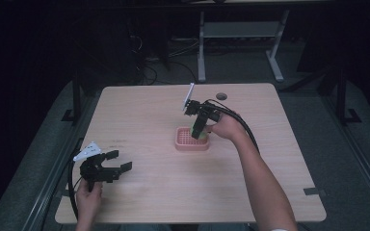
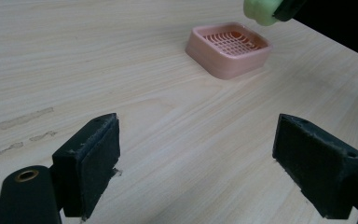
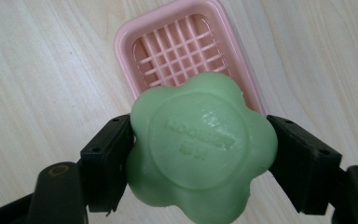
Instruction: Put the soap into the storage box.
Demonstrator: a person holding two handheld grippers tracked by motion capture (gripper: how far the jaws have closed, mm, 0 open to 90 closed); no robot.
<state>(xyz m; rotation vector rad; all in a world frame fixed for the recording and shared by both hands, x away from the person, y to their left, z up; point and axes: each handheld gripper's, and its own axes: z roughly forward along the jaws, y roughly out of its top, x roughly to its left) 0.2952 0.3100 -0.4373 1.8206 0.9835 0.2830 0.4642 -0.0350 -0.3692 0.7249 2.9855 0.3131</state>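
A pink soap dish [image 1: 191,139] with a grid floor sits near the middle of the wooden table. My right gripper [image 1: 200,134] points down over it, shut on a green flower-shaped soap [image 3: 200,147] with embossed lettering. In the right gripper view the soap hangs just above the near end of the pink dish [image 3: 182,42]. The soap [image 2: 260,10] also hovers over the dish [image 2: 227,49] in the left gripper view. My left gripper [image 1: 114,166] rests low at the table's front left, open, with bare wood between its fingers [image 2: 91,156].
The table [image 1: 139,110] has a round cable hole [image 1: 221,96] at its far edge. Faint scuff marks [image 2: 25,119] lie on the wood left of my left gripper. Desk legs and cables stand on the dark floor beyond the table.
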